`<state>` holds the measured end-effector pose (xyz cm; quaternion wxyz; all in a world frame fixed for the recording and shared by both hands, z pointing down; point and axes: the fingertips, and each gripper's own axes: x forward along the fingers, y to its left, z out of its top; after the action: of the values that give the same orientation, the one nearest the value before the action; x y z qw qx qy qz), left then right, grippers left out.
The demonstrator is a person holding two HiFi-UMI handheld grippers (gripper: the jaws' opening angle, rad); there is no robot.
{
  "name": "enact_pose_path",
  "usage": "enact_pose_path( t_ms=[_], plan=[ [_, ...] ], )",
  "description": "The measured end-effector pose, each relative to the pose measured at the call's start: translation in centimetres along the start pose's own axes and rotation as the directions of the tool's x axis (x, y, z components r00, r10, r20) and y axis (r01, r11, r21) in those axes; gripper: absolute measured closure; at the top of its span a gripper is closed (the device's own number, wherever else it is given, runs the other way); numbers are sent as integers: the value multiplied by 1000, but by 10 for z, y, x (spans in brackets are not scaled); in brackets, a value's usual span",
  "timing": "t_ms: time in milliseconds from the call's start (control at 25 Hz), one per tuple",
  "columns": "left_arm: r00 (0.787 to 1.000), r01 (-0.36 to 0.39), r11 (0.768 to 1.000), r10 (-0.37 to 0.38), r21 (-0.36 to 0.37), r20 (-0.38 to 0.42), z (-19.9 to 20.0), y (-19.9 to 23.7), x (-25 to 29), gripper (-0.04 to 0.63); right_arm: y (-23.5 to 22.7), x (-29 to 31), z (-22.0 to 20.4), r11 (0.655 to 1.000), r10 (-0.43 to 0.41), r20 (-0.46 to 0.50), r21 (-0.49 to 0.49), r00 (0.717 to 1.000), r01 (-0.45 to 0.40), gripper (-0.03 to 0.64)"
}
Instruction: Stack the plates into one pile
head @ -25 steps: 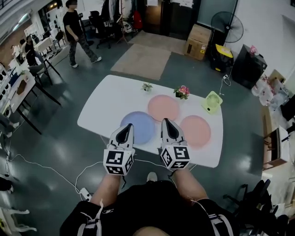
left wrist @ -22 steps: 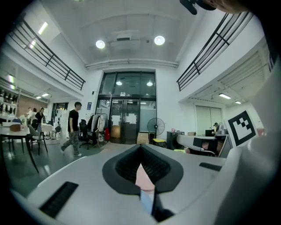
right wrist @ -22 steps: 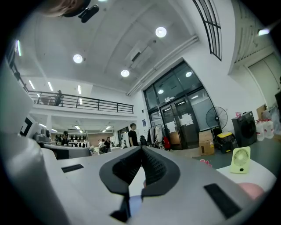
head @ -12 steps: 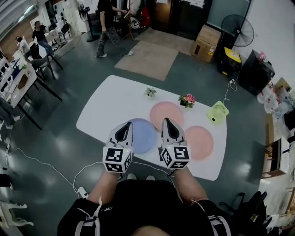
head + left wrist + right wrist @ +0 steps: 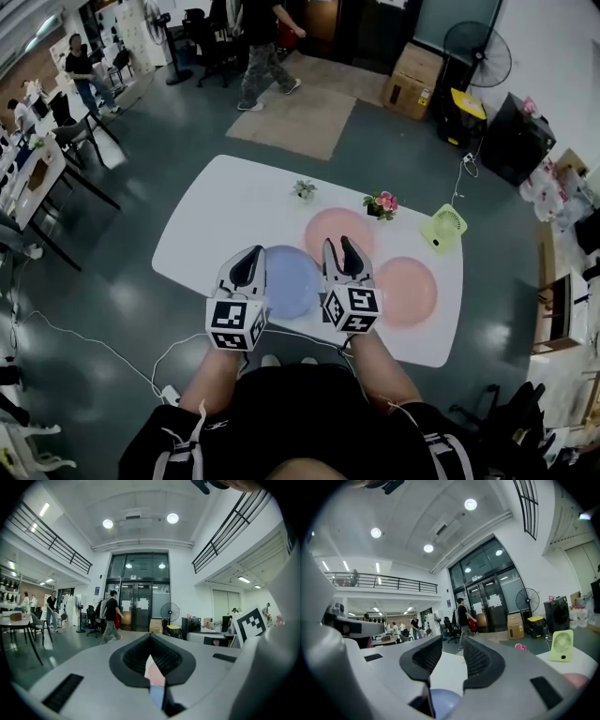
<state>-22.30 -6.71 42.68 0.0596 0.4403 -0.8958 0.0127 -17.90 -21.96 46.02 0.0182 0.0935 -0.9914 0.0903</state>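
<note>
On the white table [image 5: 225,211] we list three plates, each lying flat and single, none on another: one blue plate [image 5: 291,281] at the near left, one pink plate [image 5: 337,230] further back at the middle, and a second pink plate [image 5: 410,291] at the near right. Along the far edge stand a small green potted plant [image 5: 303,189], a pot of pink flowers [image 5: 381,202] and a green desk fan [image 5: 442,225]. We hold the left gripper [image 5: 251,255] over the blue plate's near left rim, its jaws closed together with nothing gripped. We hold the right gripper [image 5: 337,246] between the blue plate and the near pink plate; its jaws have just been opening, stand clearly apart and have nothing between them. Neither gripper touches a plate. Beyond the table a person [image 5: 265,52] walks across a tan floor mat [image 5: 295,117].
</note>
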Motion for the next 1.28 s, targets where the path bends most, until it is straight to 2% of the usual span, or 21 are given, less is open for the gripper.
enact_pose_path(
  t_ms=[240,400,600,800,880,1120,1200,1280],
  plan=[
    [999,7,1000,-8,-20,-34,-19,15,2,583,-9,14,-68,998,-46,-143,39,989,52,476],
    [997,19,999,-21,-36,-70,-36,25,3,583,-13,15,-128,994,-77,-269,50,960,94,476],
    [993,27,998,-33,-54,-113,-58,28,6,583,-19,1,-207,986,-76,-445,100,893,134,474],
    [988,26,998,-36,-65,-152,-79,32,5,583,-20,-11,-270,967,-45,-574,179,818,179,469],
    [986,21,998,-32,-66,-164,-87,34,2,583,-20,-14,-291,949,-21,-618,234,786,210,469],
    [985,-12,998,1,-65,-172,-90,44,-13,583,-8,-17,-335,866,98,-701,410,707,287,469],
    [986,-28,998,17,-63,-168,-88,49,-21,583,-4,-15,-341,847,113,-715,433,690,309,471],
    [986,-44,997,33,-64,-164,-86,55,-29,583,-3,-13,-342,842,101,-730,425,676,332,482]
  ],
)
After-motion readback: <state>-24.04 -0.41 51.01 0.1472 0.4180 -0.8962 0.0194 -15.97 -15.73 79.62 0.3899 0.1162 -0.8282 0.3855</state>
